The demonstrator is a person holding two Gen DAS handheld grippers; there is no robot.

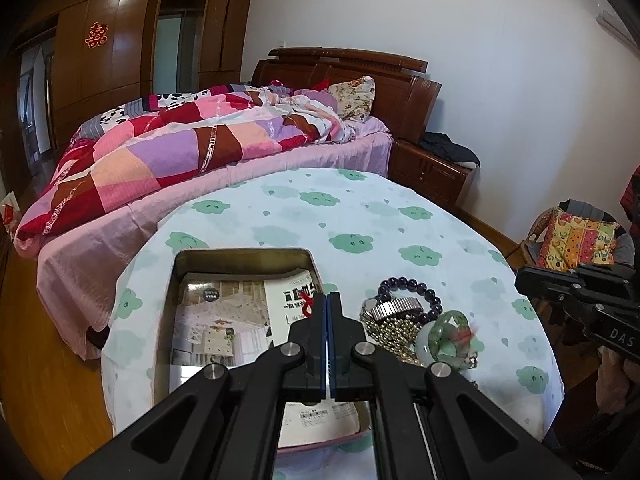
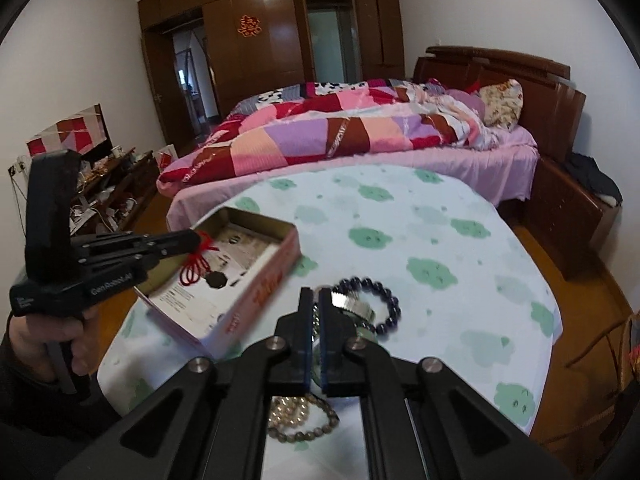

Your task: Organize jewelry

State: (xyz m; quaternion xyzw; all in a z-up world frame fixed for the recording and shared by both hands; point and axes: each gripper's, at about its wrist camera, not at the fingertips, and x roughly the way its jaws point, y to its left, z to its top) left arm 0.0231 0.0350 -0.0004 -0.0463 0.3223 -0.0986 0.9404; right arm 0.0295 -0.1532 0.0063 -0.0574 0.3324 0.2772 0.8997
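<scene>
Right wrist view shows a round table (image 2: 460, 248) draped in pale cloth printed with green clouds. On it sits an open rectangular tin box (image 2: 256, 276), metal-walled and lined with printed paper. Above the box, the left gripper (image 2: 198, 240) is clenched on a red knotted cord (image 2: 196, 264), from which a dark octagonal pendant (image 2: 216, 280) dangles into the box. Beside the box on its right lies the jewelry pile: a dark round-beaded bracelet (image 2: 380, 300), a ribbed metal watch band (image 2: 352, 304), a glossy jade bangle (image 1: 448, 336), pearly beads (image 2: 288, 410). Over that pile the right gripper (image 2: 316, 300) has its jaws nearly together; whether it pinches anything, I cannot tell.
</scene>
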